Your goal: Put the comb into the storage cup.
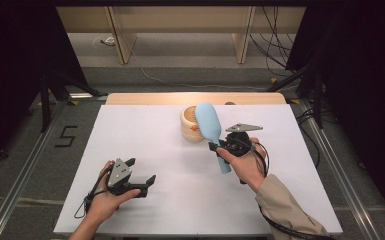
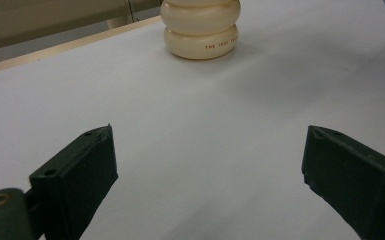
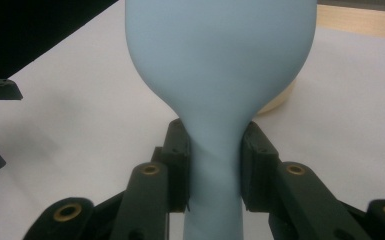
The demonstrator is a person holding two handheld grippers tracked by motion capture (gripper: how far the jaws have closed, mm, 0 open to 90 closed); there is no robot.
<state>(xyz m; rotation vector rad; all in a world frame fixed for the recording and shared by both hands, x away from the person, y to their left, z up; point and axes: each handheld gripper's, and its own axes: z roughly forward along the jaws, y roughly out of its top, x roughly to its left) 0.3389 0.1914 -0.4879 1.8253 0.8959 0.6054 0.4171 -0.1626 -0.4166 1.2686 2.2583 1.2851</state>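
two hand-held grippers: your right hand-held gripper (image 1: 219,148) clamps the blue brush (image 1: 209,124) mid-frame beside the cream holder (image 1: 189,127); your left hand-held gripper (image 1: 141,172) gapes empty, lower left, over the white worktop (image 1: 145,130); dark curtains flank the room.

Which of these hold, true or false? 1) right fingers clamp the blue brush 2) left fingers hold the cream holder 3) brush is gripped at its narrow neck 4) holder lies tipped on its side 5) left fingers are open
1) True: the right gripper is shut on the blue brush.
2) False: the left gripper holds nothing; the cream holder stands apart, farther up the table.
3) True: the fingers press the neck just below the wide head.
4) False: it stands upright.
5) True: they stand wide apart over bare table.
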